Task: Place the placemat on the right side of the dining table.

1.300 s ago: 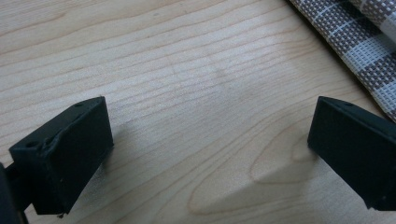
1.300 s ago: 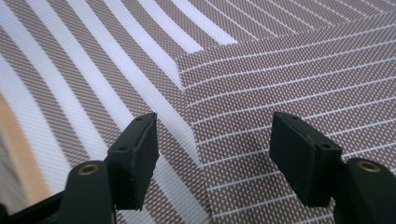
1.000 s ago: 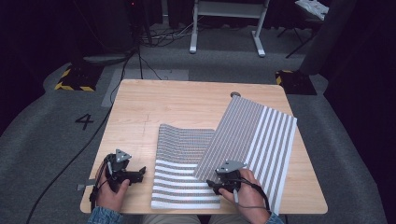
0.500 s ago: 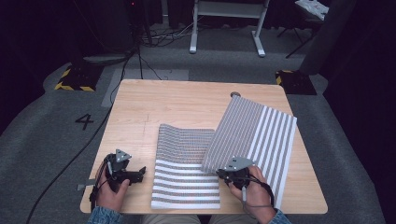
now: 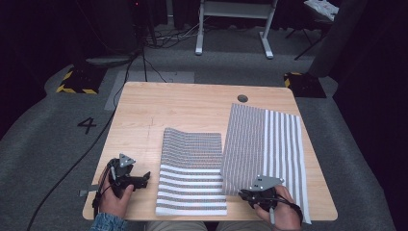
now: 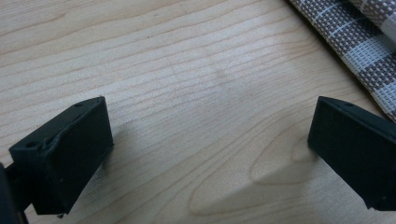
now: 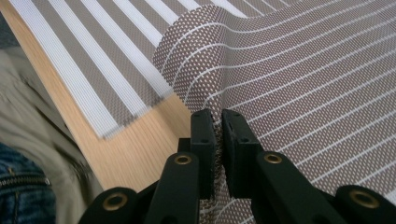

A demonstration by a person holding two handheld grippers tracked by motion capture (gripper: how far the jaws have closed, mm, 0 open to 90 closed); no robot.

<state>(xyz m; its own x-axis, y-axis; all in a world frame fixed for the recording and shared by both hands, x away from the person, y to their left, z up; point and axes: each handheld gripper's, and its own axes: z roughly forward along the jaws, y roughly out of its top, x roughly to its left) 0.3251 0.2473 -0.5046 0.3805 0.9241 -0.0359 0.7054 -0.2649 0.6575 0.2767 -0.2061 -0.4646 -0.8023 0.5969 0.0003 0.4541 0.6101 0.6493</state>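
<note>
Two brown-and-white striped woven mats lie on the wooden table [image 5: 187, 108]. The left mat [image 5: 192, 178] lies flat in the middle, its far end slightly raised. The right mat [image 5: 284, 144] has its left part folded over, showing a finer-patterned face [image 5: 243, 144]. My right gripper [image 5: 250, 195] is at the near edge, shut on that folded flap's corner [image 7: 303, 93]; its jaws [image 7: 217, 121] pinch the weave. My left gripper [image 5: 134, 179] rests near the table's front left, open [image 6: 210, 135] over bare wood, a little left of the left mat [image 6: 364, 46].
A round cable hole [image 5: 242, 98] sits at the table's far edge. The left mat's wide stripes [image 7: 93, 60] lie beside the held flap, with a strip of bare table [image 7: 135, 149] between. A cable [image 5: 72, 168] runs over the grey floor on the left. A white desk frame [image 5: 231, 29] stands behind.
My right gripper has moved right and toward the near edge with the flap's corner, swinging the folded flap from slanted to nearly straight. The left gripper has stayed put.
</note>
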